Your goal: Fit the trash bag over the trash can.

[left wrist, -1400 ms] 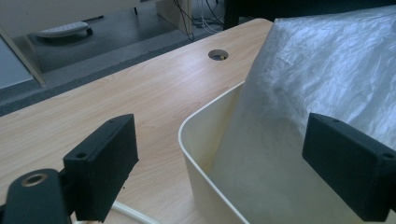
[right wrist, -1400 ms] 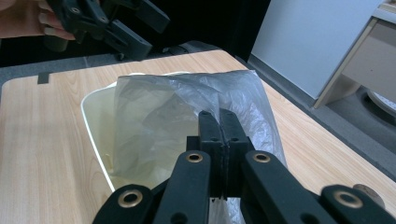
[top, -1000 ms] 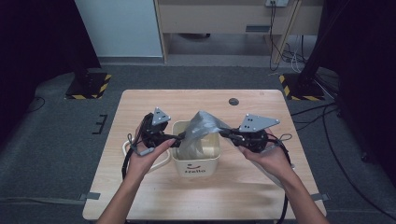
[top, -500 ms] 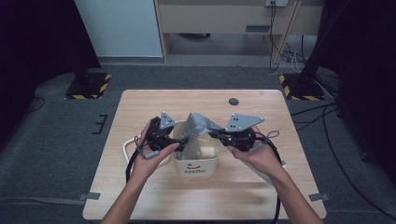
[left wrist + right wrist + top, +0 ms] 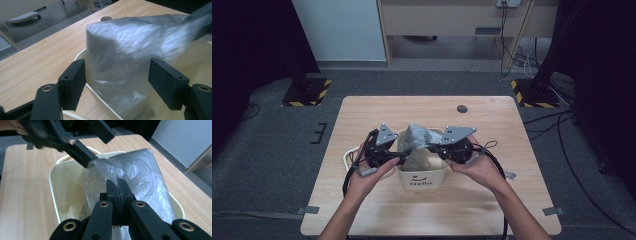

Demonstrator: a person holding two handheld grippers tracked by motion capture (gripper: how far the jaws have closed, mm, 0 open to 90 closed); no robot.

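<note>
Wooden counter (image 5: 362, 210) carries a cream bin (image 5: 422, 177), printed side toward the person. A clear plastic bag (image 5: 419, 137) is stood in the bin, its top bunched above the rim, apparently being fitted as a liner. To do this well, the film is best pinched near its edge on the left side, then spread over the rim without tearing while the other side is kept taut. Right tongs (image 5: 117, 182) are clamped fully on a fold of the bag. Left tongs (image 5: 117, 82) have just been closing, jaws fairly wide with film between them, pads not yet pressed on it.
</note>
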